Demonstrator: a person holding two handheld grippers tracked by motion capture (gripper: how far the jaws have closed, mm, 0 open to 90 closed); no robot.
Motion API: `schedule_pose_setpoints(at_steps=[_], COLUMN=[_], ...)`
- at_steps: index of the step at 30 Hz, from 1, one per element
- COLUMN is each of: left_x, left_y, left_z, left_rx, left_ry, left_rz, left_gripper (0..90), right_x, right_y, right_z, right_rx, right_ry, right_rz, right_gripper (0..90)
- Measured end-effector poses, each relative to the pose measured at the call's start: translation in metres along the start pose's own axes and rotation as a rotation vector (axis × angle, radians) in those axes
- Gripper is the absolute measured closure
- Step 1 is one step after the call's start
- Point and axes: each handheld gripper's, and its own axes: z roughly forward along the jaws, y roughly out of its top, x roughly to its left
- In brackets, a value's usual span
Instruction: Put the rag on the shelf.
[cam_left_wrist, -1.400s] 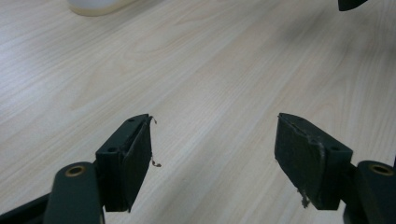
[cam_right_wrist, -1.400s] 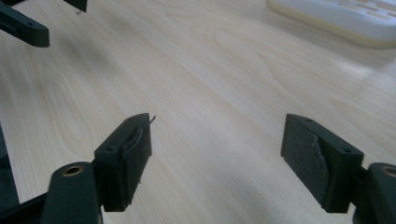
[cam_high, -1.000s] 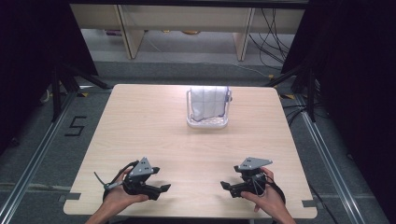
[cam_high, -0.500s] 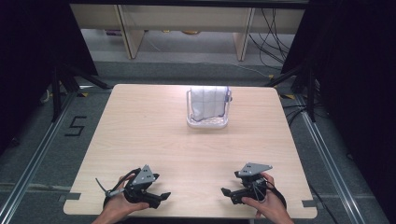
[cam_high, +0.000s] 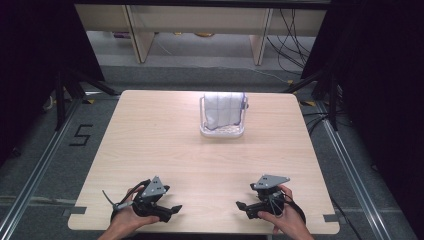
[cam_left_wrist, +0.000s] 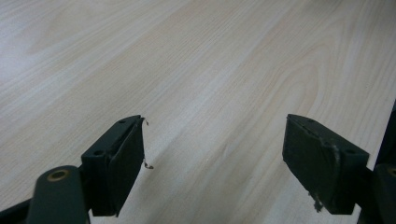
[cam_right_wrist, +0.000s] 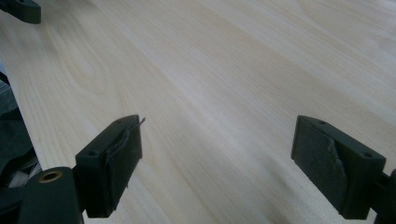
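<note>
A white plastic basket (cam_high: 223, 131) with a folded white cloth with a faint purple grid (cam_high: 223, 110) standing upright in it sits on the far half of the pale wood-grain worktop (cam_high: 165, 135), a little right of the middle and well apart from both grippers. The cloth rises above the basket's low perforated base and leans against its tall back frame.

Toward the near edge, the left gripper (cam_high: 172, 209), black with a grey three-cornered plate on top, is held in the person's left hand (cam_high: 125, 220) low over the worktop, pointing right toward the other gripper. Its fingers (cam_left_wrist: 120, 163) stand wide apart in the left gripper view, with bare wood between them.

The right gripper (cam_high: 241, 205), of the same make, is held in the right hand (cam_high: 287, 220) near the front right corner and points left, so the two grippers face one another across a stretch of bare worktop. Its fingers (cam_right_wrist: 112, 163) are likewise spread wide with nothing between them; the pad on one is worn and peeling.

Beyond the worktop lie a grey floor, cables (cam_high: 295, 30) and a marked "5" (cam_high: 81, 135) on the floor to the left.
</note>
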Motion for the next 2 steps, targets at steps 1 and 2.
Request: schedule_pose_setpoints(at_steps=[1,2], left_x=[0.0003,0.0003], left_y=[-0.0003,-0.0003], left_z=[0.0001,0.0001], left_rx=[-0.001,-0.001], left_ry=[0.000,0.000], left_rz=[-0.006,-0.006], left_gripper=[20.5,20.5], right_x=[0.0001,0.0001], right_y=[0.0000,0.0000], right_z=[-0.0002,-0.0002], right_rx=[-0.001,-0.001], right_ry=[-0.002,-0.002], right_rz=[0.003,0.003], right_gripper=[17.1,17.1])
